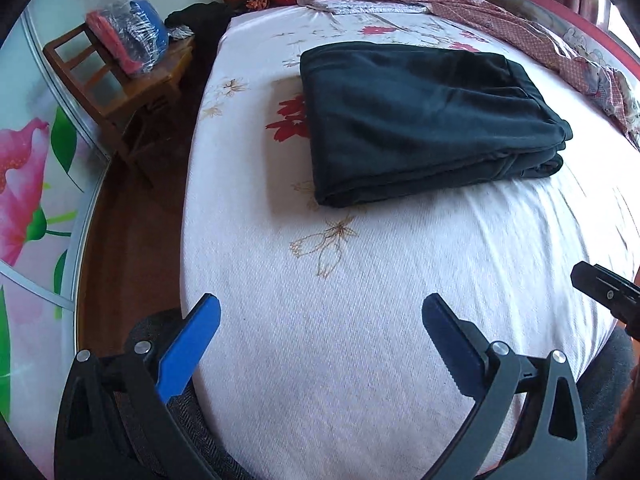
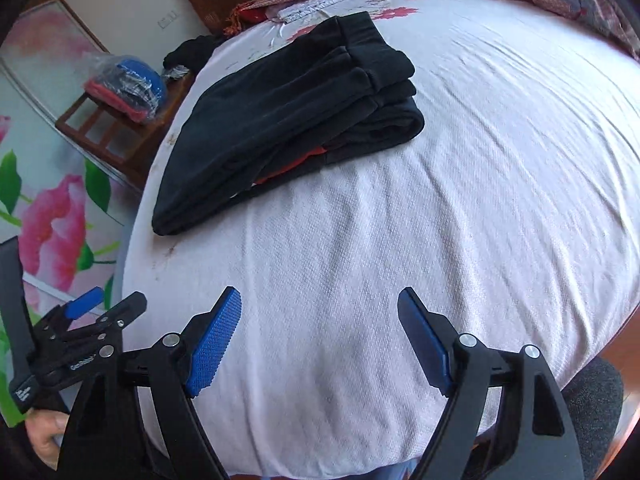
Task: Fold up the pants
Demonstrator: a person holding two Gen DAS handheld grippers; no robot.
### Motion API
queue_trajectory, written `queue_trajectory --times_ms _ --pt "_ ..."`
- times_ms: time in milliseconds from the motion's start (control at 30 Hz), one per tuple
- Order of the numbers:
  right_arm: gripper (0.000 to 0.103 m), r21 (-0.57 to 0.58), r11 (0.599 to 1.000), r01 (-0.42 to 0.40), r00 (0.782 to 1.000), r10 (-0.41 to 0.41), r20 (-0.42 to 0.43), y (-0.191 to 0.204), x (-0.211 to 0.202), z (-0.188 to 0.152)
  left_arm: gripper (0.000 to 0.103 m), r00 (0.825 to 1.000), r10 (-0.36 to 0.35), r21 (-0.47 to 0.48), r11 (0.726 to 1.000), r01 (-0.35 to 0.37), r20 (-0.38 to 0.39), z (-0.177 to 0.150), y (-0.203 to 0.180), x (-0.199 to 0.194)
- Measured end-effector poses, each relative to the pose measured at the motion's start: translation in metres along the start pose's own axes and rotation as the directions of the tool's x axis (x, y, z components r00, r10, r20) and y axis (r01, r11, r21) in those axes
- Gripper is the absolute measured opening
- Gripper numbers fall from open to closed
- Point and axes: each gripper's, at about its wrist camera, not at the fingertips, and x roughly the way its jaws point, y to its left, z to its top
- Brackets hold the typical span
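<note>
Dark pants (image 1: 420,120) lie folded in a thick rectangular stack on the white floral bed sheet (image 1: 360,300). In the right wrist view the pants (image 2: 288,120) show stacked layers with a bit of red lining at the near edge. My left gripper (image 1: 320,316) is open and empty, above the sheet well short of the pants. My right gripper (image 2: 320,308) is open and empty too, near the bed's front edge. The left gripper also shows in the right wrist view (image 2: 100,308) at the lower left.
A wooden chair (image 1: 120,80) with a plastic bag of clothes (image 1: 128,32) stands left of the bed. A patterned quilt (image 1: 500,12) lies bunched along the far side. A floral wardrobe door (image 1: 28,180) is at the left.
</note>
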Motion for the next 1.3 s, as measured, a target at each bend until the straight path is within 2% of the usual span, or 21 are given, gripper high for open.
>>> queue_trajectory --times_ms 67,167,200,333,467,567,700,867,1300 --pt "0.088 -0.048 0.996 0.069 0.997 -0.067 0.028 0.007 -0.001 0.001 0.101 0.999 -0.021 -0.027 0.999 0.022 0.027 0.0 0.004 -0.007" --pt "0.088 -0.082 0.986 0.147 0.986 -0.139 0.095 0.017 0.0 0.016 0.101 0.998 -0.008 -0.064 0.998 0.012 0.065 0.001 0.008 -0.011" --pt "0.091 -0.085 0.983 0.164 0.981 -0.153 0.119 0.023 0.001 0.022 0.101 0.996 -0.008 -0.071 0.997 0.014 0.084 0.002 0.008 -0.012" --pt "0.094 -0.046 0.987 0.152 0.969 -0.14 0.201 0.035 0.004 0.039 0.101 0.987 -0.037 -0.102 0.993 0.054 0.157 0.007 0.004 -0.01" --pt "0.094 -0.082 0.975 0.205 0.956 -0.181 0.232 0.045 0.018 0.024 0.101 0.983 -0.042 -0.092 0.994 0.059 0.177 0.003 -0.006 0.0" --pt "0.094 -0.121 0.963 0.24 0.957 -0.213 0.198 0.04 0.027 0.013 0.101 0.982 -0.046 -0.074 0.995 0.061 0.186 -0.004 -0.01 0.003" --pt "0.094 -0.068 0.975 0.21 0.962 -0.194 0.19 0.027 0.024 0.017 0.101 0.982 -0.056 -0.106 0.991 0.076 0.178 -0.005 -0.008 0.007" --pt "0.094 -0.097 0.975 0.199 0.971 -0.183 0.156 0.03 0.031 0.013 0.101 0.984 -0.058 -0.092 0.993 0.074 0.166 -0.006 -0.012 0.009" --pt "0.094 -0.097 0.976 0.193 0.972 -0.177 0.153 0.033 0.028 0.01 0.101 0.984 -0.067 -0.08 0.994 0.081 0.163 -0.005 -0.015 0.008"
